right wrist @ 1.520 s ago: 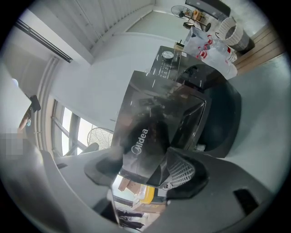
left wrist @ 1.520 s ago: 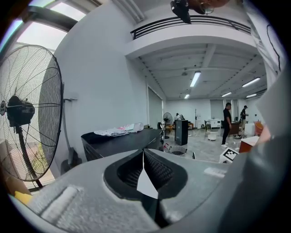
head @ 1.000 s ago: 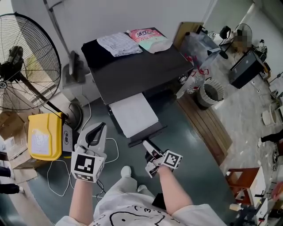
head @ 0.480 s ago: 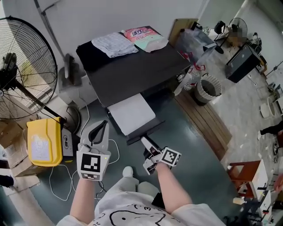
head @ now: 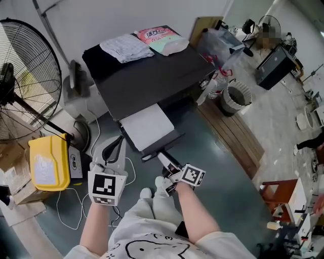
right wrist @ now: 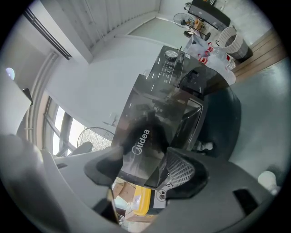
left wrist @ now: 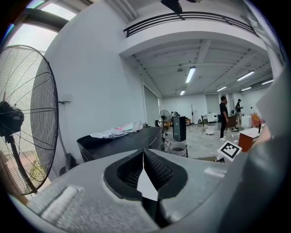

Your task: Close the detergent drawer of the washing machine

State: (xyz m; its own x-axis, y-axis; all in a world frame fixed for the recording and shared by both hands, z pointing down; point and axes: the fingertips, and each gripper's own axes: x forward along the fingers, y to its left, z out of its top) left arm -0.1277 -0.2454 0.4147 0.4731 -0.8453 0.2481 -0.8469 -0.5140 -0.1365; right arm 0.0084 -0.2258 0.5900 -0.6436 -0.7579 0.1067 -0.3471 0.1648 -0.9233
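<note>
A plain white wall (head: pixel 126 15) bounds the area, above a smooth dark grey-green floor (head: pixel 217 167) on which a brown wooden slatted platform (head: pixel 235 136) is laid. A large black wire-cage standing fan (head: pixel 23 76) stands by the wall, with a yellow plastic container (head: pixel 48 162) beside its base. Long ceiling strip lights (left wrist: pixel 190 75) are lit over the open hall, and tall windows (right wrist: pixel 59 129) admit daylight.

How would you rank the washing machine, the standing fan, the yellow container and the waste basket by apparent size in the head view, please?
1. washing machine
2. standing fan, although the picture's left edge cuts it off
3. yellow container
4. waste basket
</note>
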